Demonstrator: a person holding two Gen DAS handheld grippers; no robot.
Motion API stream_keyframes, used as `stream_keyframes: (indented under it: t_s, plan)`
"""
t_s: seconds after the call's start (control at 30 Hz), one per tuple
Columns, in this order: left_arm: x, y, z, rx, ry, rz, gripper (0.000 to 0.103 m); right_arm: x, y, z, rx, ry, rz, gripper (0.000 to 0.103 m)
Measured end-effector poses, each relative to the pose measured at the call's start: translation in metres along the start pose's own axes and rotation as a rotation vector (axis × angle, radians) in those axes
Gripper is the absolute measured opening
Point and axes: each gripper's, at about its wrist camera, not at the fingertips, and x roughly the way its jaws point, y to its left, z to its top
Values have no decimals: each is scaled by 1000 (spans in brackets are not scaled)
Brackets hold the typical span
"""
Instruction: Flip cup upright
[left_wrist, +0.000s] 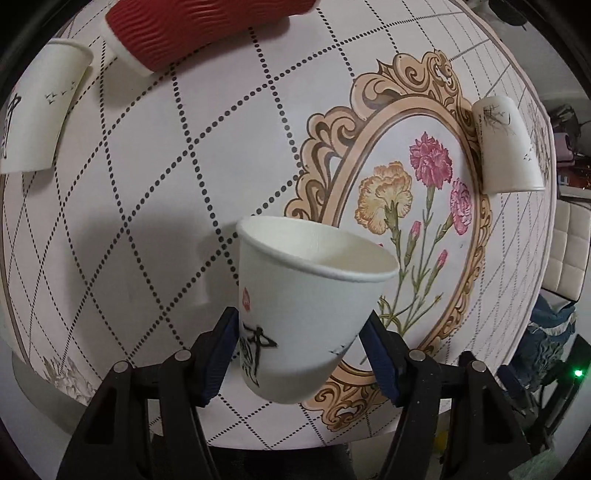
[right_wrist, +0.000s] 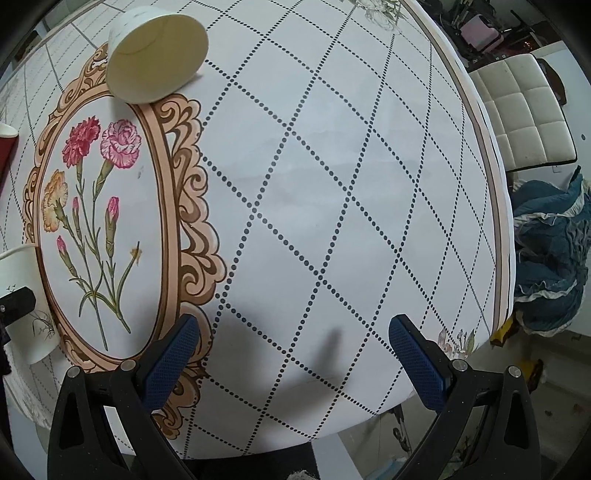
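Gripping the cup low on its wall, the left gripper has both fingers clenched on it, mouth up, slightly tilted, above the worktop. Judged light, thin paper: soft wall, prone to crushing and slipping; the stiffer base region is the sounder hold. The right gripper is released, nothing between its fingers.
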Motion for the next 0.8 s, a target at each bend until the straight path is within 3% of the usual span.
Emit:
stream_keyframes:
  t_s: [0.2, 0.27, 0.37, 0.57, 0.8]
  plan:
    - [5, -2, 2, 38, 9, 0, 68, -4, -6, 0, 6, 0, -1, 103]
    - [7, -9, 3, 47, -8, 7, 86, -3, -9, 0, 6, 0, -1, 103]
    - [3, -19, 5, 53, -36, 42, 96, -2, -12, 0, 7, -2, 2, 103]
    - [-18, -22, 1, 97, -141, 93, 97, -3, -16, 1, 12, -9, 11, 103]
    - [-68, -29, -16, 180, -344, 135, 97, -11, -19, -4, 27, -26, 43, 103]
